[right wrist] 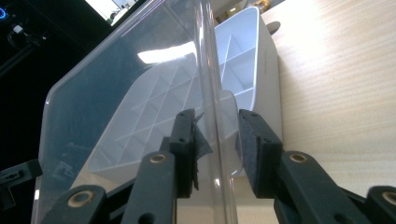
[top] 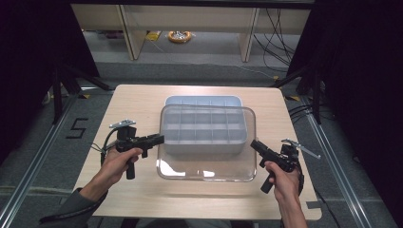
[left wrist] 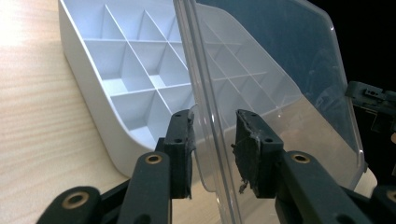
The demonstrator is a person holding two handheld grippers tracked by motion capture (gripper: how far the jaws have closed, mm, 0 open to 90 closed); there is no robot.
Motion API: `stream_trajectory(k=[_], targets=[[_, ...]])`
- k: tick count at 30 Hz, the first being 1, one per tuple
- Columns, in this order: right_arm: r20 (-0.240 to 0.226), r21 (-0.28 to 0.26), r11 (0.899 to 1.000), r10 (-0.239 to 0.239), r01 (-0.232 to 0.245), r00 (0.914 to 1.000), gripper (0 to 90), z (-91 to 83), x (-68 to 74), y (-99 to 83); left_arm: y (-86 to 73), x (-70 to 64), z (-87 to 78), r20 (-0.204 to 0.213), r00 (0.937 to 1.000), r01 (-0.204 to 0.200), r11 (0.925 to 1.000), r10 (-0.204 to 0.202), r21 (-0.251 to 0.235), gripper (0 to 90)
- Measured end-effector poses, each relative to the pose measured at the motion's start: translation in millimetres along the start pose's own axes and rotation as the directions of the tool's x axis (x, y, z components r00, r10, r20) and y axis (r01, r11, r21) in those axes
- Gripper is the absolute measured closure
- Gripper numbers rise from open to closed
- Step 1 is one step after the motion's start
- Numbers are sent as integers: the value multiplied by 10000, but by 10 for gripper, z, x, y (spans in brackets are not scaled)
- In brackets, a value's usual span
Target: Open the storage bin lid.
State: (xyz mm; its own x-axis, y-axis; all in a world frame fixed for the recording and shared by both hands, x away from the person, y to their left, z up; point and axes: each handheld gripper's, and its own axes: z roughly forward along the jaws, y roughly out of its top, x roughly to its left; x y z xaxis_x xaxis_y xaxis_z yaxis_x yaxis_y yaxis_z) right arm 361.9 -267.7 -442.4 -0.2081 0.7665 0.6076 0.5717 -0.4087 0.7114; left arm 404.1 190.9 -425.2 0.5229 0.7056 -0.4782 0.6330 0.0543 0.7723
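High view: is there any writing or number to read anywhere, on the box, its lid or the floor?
"5": black figure marked on the grey floor left of the table.
The white divided box and the clear lid carry no readable text in any view.

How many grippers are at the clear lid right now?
2: the left gripper at the clear lid's left edge, the right gripper at its right edge; each gripper view shows the rim between open jaws.

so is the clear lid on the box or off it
Off. The clear lid is tilted above the divided box, its edges between the open jaws of both grippers, not seated.
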Motion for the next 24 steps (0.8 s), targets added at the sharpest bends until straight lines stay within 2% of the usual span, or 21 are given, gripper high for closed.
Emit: stream_trajectory(k=[1, 2, 3, 4, 5, 9, 11, 12, 13, 14, 15, 16, 17, 18, 19, 20, 24], targets=[[-123, -27, 10000, -26, 25, 9999, 687, 4, -7, -12, -18, 9, 1, 58, 10000, 40, 10000, -40, -10, 657], [-229, 48, 9988, 481, -480, 9986, 684, -2, 24, -26, -32, 18, -6, 61, 10000, 34, 10000, -35, 66, 656], [-102, 55, 10000, -5, 6, 9999, 684, 5, -7, -32, -64, 34, -7, -25, 10000, 14, 10000, -14, 97, 654], [-52, 127, 9999, 66, -66, 10000, 684, 7, -3, -42, -64, 34, -7, -25, 10000, 14, 10000, -14, 97, 654], [-263, 89, 9999, 136, -133, 9996, 684, 17, -9, -54, -96, 57, -6, -17, 10000, 85, 9999, -84, 147, 654], [-265, 114, 9999, -24, 27, 9996, 683, 30, -7, -89, -149, 88, -25, -59, 9998, 175, 9996, -174, 227, 652], [-245, 352, 9984, 458, -450, 9986, 683, 10, 29, -111, -163, 99, -31, 59, 9997, 226, 9995, -228, 240, 653], [-245, 352, 9984, 458, -450, 9986, 683, 10, 29, -111, -177, 102, -39, 89, 9995, 295, 9993, -297, 229, 653], [-340, 204, 9996, 176, -169, 9993, 683, 9, 17, -123, -200, 107, -55, 107, 9994, 312, 9992, -315, 258, 653], [-320, 360, 9981, 518, -506, 9981, 683, -13, 49, -154, -226, 105, -73, 38, 9995, 313, 9992, -314, 267, 653], [-183, 328, 9994, 124, -118, 9998, 683, -16, 33, -164, -246, 105, -83, 41, 9995, 316, 9991, -317, 281, 654], [-335, 172, 9998, -89, 95, 9994, 683, -15, 14, -183, -246, 105, -83, 41, 9995, 316, 9991, -317, 281, 653], [-335, 172, 9998, -89, 95, 9994, 683, -15, 14, -183, -273, 108, -95, 101, 9995, 284, 9990, -288, 332, 653], [-245, 358, 9984, 443, -434, 9987, 682, -52, 62, -202, -297, 105, -100, 99, 9993, 346, 9988, -350, 352, 653], [-153, 302, 9995, -42, 47, 9999, 683, -80, 38, -227, -319, 111, -103, 205, 9990, 378, 9985, -386, 403, 651], [-329, 245, 9997, 65, -57, 9994, 683, -77, 30, -248, -343, 110, -104, 150, 9992, 374, 9984, -381, 432, 650], [-220, 338, 9993, 173, -165, 9996, 682, -104, 30, -298, -424, 115, -103, 106, 9986, 510, 9973, -517, 536, 649]])
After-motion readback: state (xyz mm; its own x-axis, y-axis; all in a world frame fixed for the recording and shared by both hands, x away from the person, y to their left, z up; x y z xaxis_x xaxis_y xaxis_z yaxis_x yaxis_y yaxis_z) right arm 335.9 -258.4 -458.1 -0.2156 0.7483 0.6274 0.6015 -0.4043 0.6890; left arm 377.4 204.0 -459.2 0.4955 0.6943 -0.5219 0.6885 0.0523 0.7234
